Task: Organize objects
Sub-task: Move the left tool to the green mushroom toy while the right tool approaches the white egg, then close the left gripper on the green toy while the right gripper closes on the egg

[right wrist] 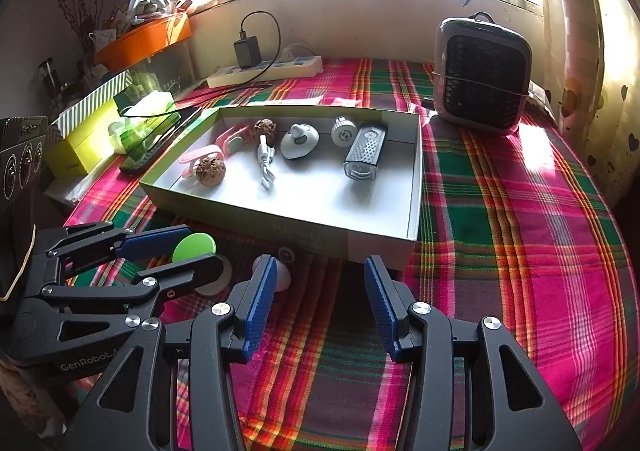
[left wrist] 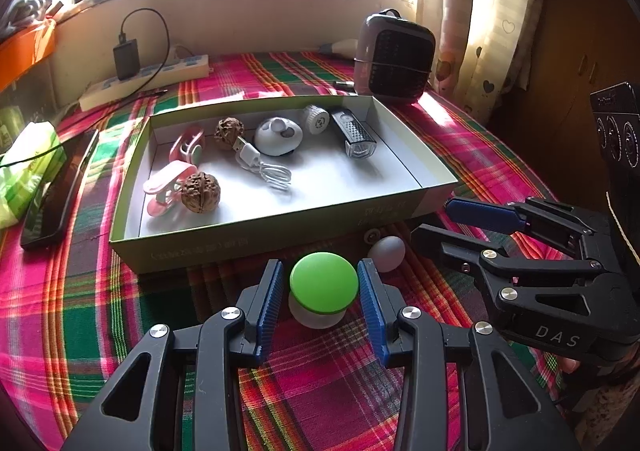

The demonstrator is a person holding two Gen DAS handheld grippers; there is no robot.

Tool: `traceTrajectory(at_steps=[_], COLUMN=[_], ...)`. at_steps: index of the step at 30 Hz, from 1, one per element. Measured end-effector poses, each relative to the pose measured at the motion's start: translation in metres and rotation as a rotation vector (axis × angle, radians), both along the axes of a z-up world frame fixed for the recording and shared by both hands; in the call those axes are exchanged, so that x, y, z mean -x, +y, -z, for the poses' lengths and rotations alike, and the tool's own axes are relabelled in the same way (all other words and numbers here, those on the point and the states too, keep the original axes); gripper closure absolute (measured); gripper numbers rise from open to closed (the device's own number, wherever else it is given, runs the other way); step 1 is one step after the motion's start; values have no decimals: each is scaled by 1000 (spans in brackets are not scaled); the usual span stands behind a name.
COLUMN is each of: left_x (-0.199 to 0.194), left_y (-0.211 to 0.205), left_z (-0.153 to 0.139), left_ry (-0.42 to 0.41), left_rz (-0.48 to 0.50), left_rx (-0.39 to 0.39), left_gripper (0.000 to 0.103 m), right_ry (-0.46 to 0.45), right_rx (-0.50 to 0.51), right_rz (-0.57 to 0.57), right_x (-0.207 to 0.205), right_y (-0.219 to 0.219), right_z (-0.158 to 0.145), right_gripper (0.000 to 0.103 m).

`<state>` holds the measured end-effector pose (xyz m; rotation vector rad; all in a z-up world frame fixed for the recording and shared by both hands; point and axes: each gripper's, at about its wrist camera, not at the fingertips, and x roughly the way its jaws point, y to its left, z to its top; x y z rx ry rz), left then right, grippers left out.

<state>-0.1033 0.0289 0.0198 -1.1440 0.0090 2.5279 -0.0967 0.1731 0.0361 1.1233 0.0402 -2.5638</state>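
Sorting of small objects into an open cardboard box [left wrist: 280,227] on a plaid tablecloth [left wrist: 320,391], judged well advanced but not finished. Inside the box lie, by count: two walnuts [left wrist: 200,193], two pink clips [left wrist: 166,187], one coiled white USB cable [left wrist: 264,167], one white dome-shaped object [left wrist: 278,135], one small white round cap [left wrist: 316,119] and one bicycle-style lamp [left wrist: 354,133] with a clear lens. Outside the box, just in front of its near wall, three items appear to remain: one green-topped, mushroom-shaped object [left wrist: 323,285], one pale egg-shaped object [left wrist: 387,253] and one small round white piece [left wrist: 371,236] close against the box wall. The left gripper [left wrist: 322,303] has its jaws apart, one on each side of the green-topped object and very near it, but not visibly pressing on it; this object is judged the next to go into the box. The right gripper [right wrist: 320,299] also has its jaws apart and holds nothing, hanging over bare cloth before the box with the egg-shaped object just beside its left finger. Bystanders on the table: one power strip [left wrist: 148,79] with a charger plugged in, one small fan heater [left wrist: 394,55], one dark phone [left wrist: 60,191] and one green tissue pack [left wrist: 28,167]
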Motion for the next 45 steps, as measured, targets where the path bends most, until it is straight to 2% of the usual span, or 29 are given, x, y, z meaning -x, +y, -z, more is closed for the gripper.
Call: traceTrajectory(at_steps=[11, 18, 35, 42, 45], left_x=[-1, -2, -2, -2, -2], left_y=[-4, -13, -19, -20, -20], left_z=[-1, -7, -5, -5, -5], left_ry=[6, 23, 19, 18, 18], left_rz=[-16, -42, -56, -55, -56], left_rx=[2, 2, -3, -4, -4], left_gripper=[67, 71, 71, 71, 71], right_ry=[-17, -29, -48, -49, -48], right_rx=[12, -2, -102, -112, -109], right_rz=[-27, -46, -65, -55, -56], right_x=[1, 3, 12, 12, 11], right_y=[-8, -17, -35, -35, -35], right_z=[2, 7, 18, 19, 18], right_gripper=[56, 56, 56, 56, 66])
